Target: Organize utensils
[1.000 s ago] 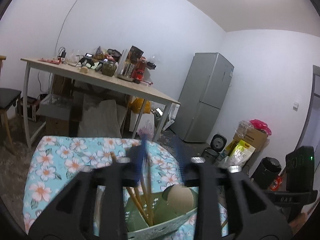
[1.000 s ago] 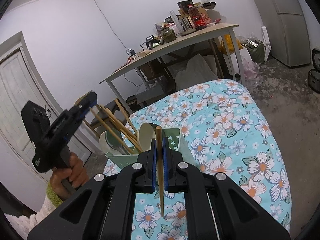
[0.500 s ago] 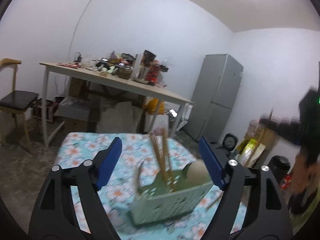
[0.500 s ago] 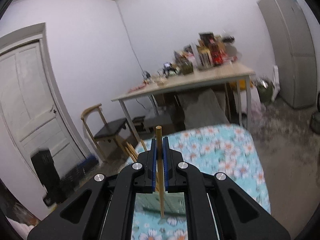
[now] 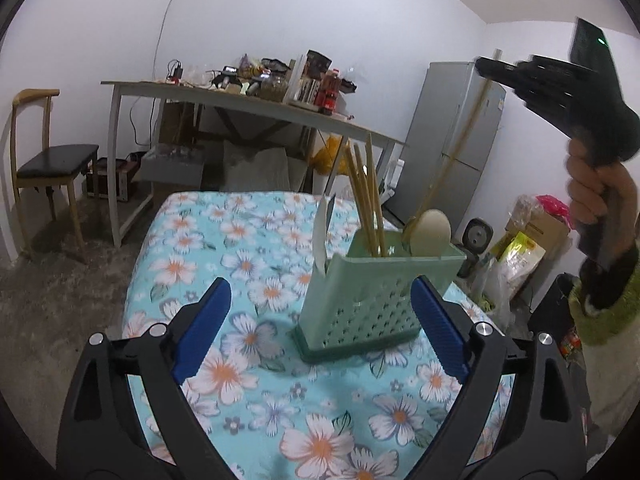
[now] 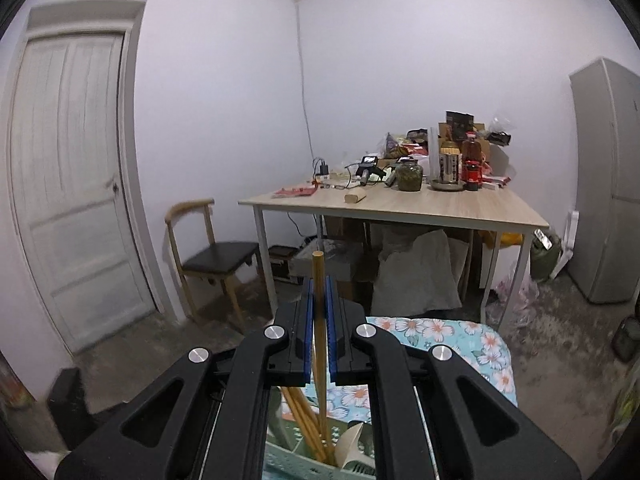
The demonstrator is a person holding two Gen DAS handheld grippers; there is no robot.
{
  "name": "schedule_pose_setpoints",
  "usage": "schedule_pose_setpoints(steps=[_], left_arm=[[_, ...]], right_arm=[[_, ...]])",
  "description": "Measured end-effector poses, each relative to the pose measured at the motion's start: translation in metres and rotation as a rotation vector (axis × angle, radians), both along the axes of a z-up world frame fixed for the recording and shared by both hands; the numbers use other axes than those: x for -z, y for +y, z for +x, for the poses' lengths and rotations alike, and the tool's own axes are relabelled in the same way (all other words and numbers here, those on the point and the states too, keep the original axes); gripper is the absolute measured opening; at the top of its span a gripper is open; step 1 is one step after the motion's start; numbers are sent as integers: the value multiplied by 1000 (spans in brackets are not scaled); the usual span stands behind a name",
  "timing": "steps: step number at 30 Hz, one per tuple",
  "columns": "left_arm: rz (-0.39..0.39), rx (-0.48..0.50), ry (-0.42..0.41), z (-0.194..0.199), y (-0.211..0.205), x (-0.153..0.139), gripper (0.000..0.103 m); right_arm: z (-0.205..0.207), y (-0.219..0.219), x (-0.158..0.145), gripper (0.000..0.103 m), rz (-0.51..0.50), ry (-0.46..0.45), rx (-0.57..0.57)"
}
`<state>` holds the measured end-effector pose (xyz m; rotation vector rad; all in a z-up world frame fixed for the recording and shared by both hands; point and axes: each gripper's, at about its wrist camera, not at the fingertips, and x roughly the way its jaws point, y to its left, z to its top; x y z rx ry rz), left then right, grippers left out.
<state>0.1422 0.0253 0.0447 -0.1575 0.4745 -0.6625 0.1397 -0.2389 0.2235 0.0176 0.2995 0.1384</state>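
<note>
The left wrist view looks slightly down from close behind the green utensil caddy (image 5: 376, 300) on the floral cloth (image 5: 224, 236), facing the cluttered bench (image 5: 256, 108) and fridge (image 5: 456, 140). The right wrist view sits higher, directly above the caddy (image 6: 304, 460), facing the same bench (image 6: 400, 204), chair (image 6: 216, 256) and fridge (image 6: 604, 180).

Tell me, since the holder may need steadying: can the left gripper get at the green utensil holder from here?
Probably yes: the left gripper is open, the green utensil holder stands just ahead between its fingers, nothing between.
</note>
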Motion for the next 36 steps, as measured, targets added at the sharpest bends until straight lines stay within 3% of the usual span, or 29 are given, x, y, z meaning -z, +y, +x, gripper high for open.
schedule_pose_setpoints(steps=[7, 11, 14, 22, 27, 30, 36], left_arm=[[6, 1, 23, -2, 2, 11, 89], [5, -4, 39, -1, 0, 12, 89], [7, 0, 42, -2, -2, 12, 89], [29, -12, 39, -11, -13, 6, 91], [66, -58, 35, -21, -19, 1, 95], [125, -94, 42, -27, -24, 3, 95], [194, -95, 106, -38, -31, 16, 95]], right_arm=[[24, 30, 43, 6, -206, 38, 2], [29, 36, 64, 12, -252, 109, -10], [21, 29, 65, 42, -219, 112, -2], [-24, -3, 58, 58, -44, 103, 43], [-66, -20, 73, 78, 65, 127, 108], [-85, -23, 99, 87, 104, 199, 161], [-107, -23, 160, 92, 98, 389, 267]])
